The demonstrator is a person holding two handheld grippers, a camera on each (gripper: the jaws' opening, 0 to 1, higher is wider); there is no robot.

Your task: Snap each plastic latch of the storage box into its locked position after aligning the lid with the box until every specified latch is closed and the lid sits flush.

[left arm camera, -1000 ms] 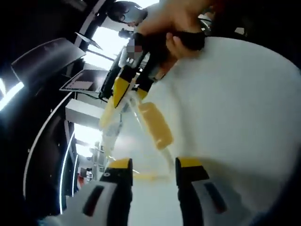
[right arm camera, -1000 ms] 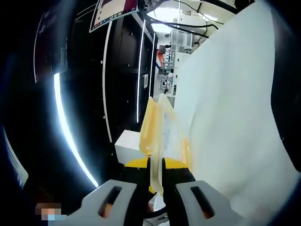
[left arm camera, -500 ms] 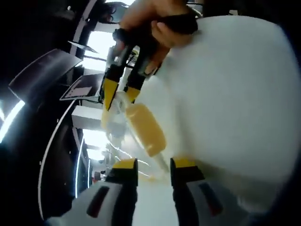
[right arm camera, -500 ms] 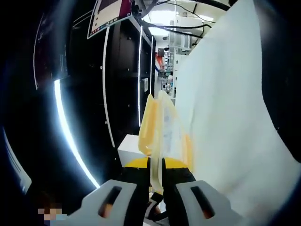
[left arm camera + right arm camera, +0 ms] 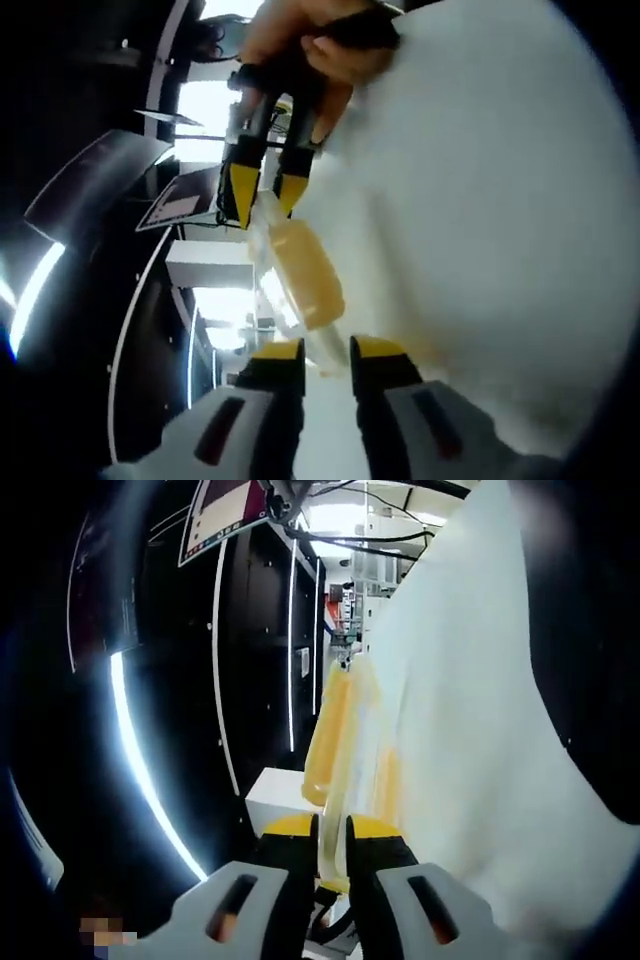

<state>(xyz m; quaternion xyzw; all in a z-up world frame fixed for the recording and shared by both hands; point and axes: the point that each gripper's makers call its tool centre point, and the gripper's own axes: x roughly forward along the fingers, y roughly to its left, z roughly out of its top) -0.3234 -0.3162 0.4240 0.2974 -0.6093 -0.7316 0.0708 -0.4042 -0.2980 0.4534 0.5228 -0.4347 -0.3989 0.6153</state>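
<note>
**Box pinched at both ends, held tilted off the table**

Both grippers clamped the storage box (image 5: 296, 268), a clear tub w/ yellow-orange lid and latches, held up on edge beside the white table (image 5: 480, 200), not resting flat on it. In the left gripper view, the left gripper (image 5: 325, 352) had its jaws drawn close together on the near rim of the box. The right gripper (image 5: 263, 196) came in from the top, a hand (image 5: 310, 50) wrapped round its handle, jaws nipping the far end. In the right gripper view the right gripper (image 5: 331, 825) showed jaws nearly together w/ the box edge (image 5: 345, 740) running up between them, seen edge-on.

Step in hand, as I judged it: carrying or turning the box, prob. to line up lid w/ tub. Couldn't tell which latches were closed; too blurred and edge-on. Next move likely calls for setting the box flat on the table so one claw can steady it while the other presses a latch down.

Surroundings: white table surface, plain. Dark cabinets (image 5: 260, 660) w/ bright light strips (image 5: 140, 760), a monitor (image 5: 225, 510) overhead, a small white block (image 5: 275, 798) below, lit room beyond.
</note>
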